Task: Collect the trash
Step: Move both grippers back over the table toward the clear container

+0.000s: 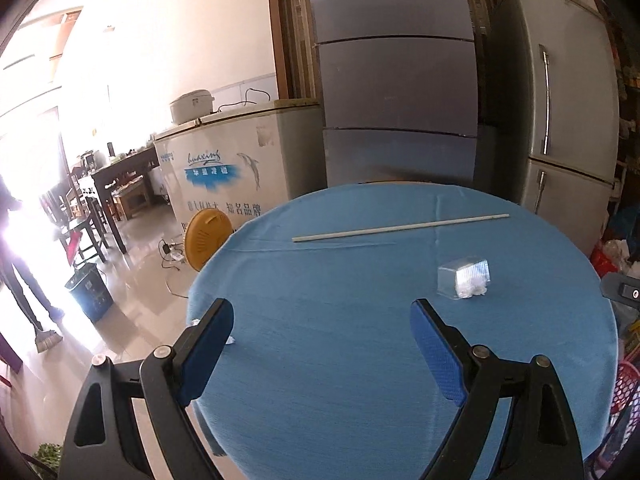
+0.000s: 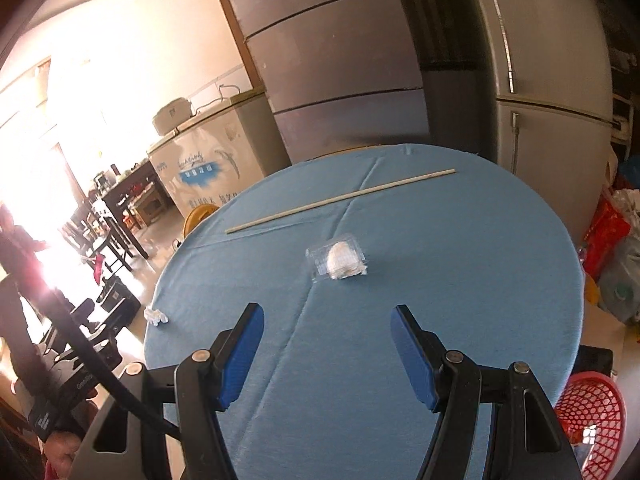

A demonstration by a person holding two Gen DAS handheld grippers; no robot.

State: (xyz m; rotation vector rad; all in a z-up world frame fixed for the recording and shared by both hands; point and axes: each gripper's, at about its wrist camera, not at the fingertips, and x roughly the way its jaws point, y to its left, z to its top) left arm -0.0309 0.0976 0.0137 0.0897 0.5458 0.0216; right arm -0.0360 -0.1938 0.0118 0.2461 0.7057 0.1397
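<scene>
- Stick (image 2: 340, 197) flat on blue desk (image 2: 440, 280), long axis left-right, right end farther away.
- Left tongs (image 1: 322, 322) wide, empty.
- Right tongs (image 2: 327, 326) apart, empty.
- Clear plastic box (image 2: 338, 261) nearer than stick.

Blown-out glare from left; fisheye-curved edges, dark corner vignette

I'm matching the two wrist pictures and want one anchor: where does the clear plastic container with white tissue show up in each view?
Left wrist: the clear plastic container sits right of centre on the blue tablecloth, beyond the right fingertip.
Right wrist: the container lies near the picture's centre, beyond the gap between the fingers.
Shared landmark: the long pale stick lies farther back in both.
</scene>
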